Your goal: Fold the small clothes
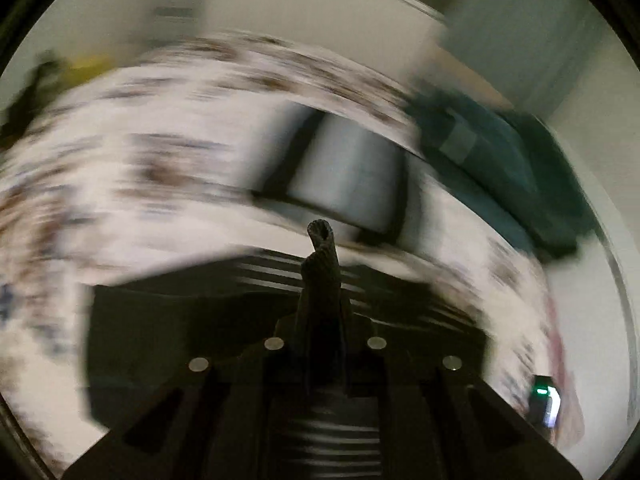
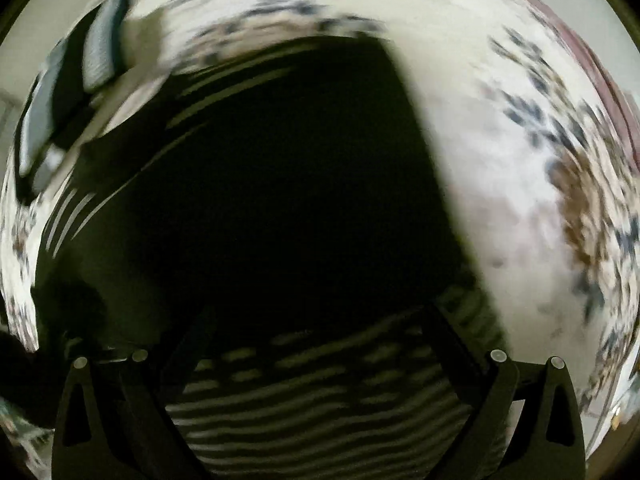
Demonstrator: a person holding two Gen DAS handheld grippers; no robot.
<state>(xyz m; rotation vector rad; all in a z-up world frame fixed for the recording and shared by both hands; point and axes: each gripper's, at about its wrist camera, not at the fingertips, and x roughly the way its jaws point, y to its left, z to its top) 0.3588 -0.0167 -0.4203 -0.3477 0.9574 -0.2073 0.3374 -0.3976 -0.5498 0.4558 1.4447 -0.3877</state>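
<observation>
A black garment with thin white stripes (image 1: 180, 320) lies on a white floral-print cloth (image 1: 120, 152). In the left wrist view my left gripper (image 1: 320, 236) is shut, with a fold of the black striped fabric pinched between its fingers and sticking up past the tips. In the right wrist view the same black garment (image 2: 280, 184) fills the middle, very close to the camera. My right gripper's finger bases (image 2: 100, 392) stand wide apart at the bottom, and the garment hides its fingertips. Both views are blurred by motion.
A grey and black folded item (image 1: 344, 176) lies beyond the left gripper on the floral cloth. A dark teal garment (image 1: 500, 168) lies at the right. A small device with a green light (image 1: 544, 400) sits at the lower right.
</observation>
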